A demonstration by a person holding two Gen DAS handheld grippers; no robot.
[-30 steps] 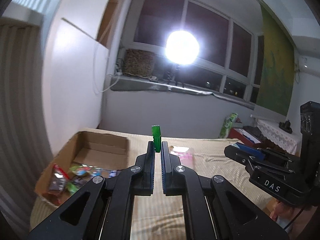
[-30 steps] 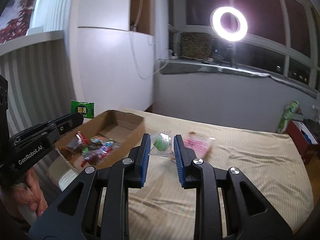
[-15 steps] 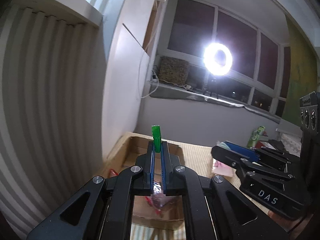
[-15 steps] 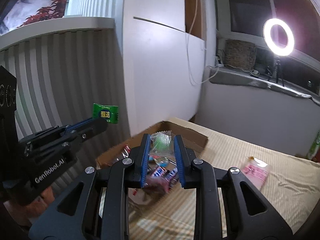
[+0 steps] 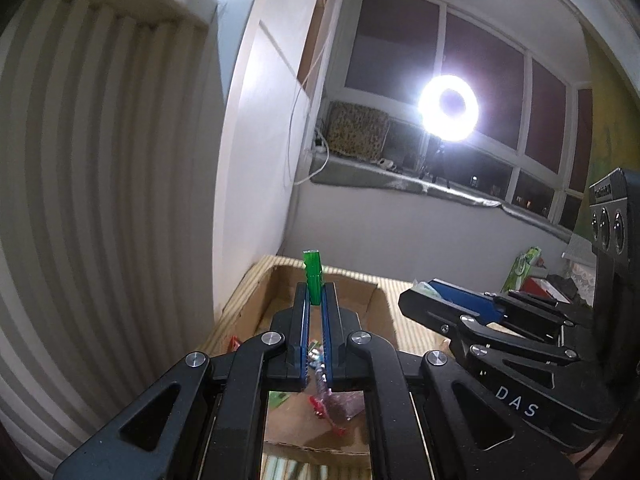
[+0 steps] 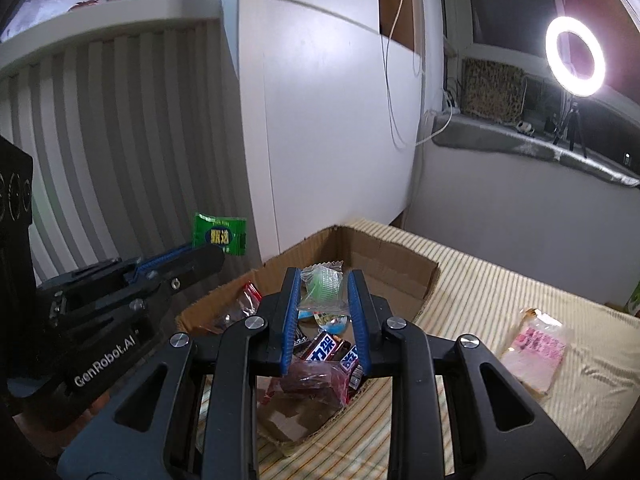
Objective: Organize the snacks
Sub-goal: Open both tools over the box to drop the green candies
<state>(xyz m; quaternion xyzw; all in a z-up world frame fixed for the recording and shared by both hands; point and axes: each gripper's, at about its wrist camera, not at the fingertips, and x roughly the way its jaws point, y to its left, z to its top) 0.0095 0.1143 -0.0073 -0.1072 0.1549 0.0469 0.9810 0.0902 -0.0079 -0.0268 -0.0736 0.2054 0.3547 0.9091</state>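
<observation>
- Holding a green sachet (image 6: 219, 234) by its edge, my left tool (image 5: 314, 300) is clamped almost fully closed, up over the left side of the cardboard box (image 6: 394, 264). The pinch catches only a thin strip, so I judge the sachet could slip out early and fall outside the left wall, toward the striped wall panel.
- Gripping a clear packet with a green sweet (image 6: 322, 289), my right tool (image 6: 323, 300) is closed on it over the box's middle. The wrapper is slick and crumpled, so on release it may cling to a pad, I think, or drop onto the near rim.
- The two tools sit close together over the box; opening both at once risks a knock.
- The box stands on the striped bed cover (image 6: 500, 300) and already holds several snacks: chocolate bars with white lettering (image 6: 326, 350), a dark red packet (image 6: 316, 380) and a red-trimmed clear wrapper (image 6: 246, 300).
- Further right, a pink packet (image 6: 536, 350) lies on the bed, not yet boxed.
</observation>
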